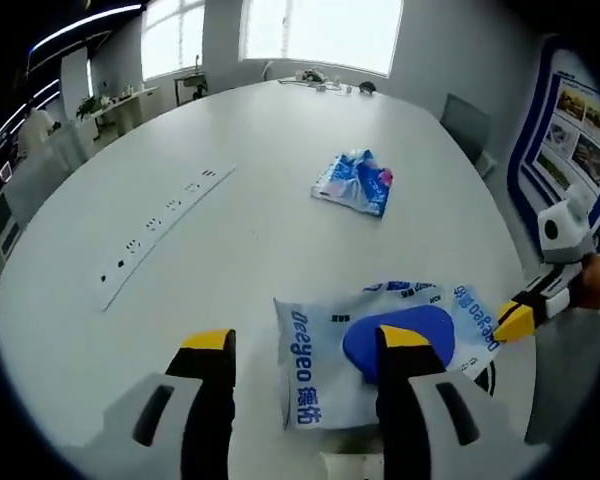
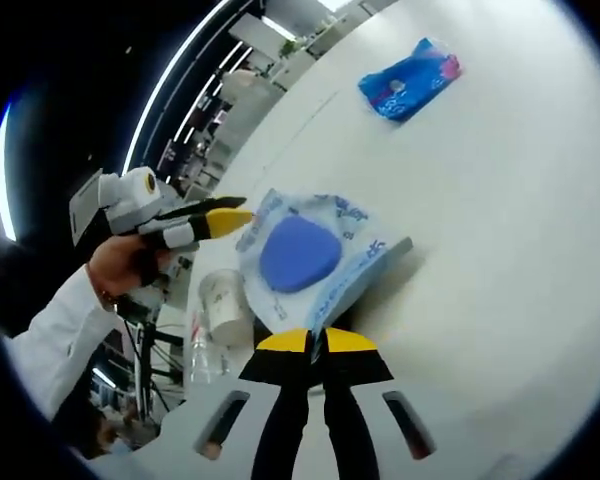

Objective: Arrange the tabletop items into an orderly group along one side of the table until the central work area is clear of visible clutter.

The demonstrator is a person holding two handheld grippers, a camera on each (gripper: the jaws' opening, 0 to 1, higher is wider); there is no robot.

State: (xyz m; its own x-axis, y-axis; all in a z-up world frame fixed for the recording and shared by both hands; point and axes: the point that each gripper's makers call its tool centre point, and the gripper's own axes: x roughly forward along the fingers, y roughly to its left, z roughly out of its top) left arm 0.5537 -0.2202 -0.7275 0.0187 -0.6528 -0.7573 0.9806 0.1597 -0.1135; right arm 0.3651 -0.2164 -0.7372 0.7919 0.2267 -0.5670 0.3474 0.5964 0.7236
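Right tongs clamped on white wipes pack, left tongs spread apart above it, blue pouch well apart on white bench, paper cup beside the pack

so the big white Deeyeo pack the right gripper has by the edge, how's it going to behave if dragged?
Likely floppy: the white Deeyeo pack is thin film, and it bends upward where the right gripper pinches its edge. Probably light for its size, since one edge pinch lifts it. The glossy wrap may slide easily on the smooth table, or slip from the jaws.
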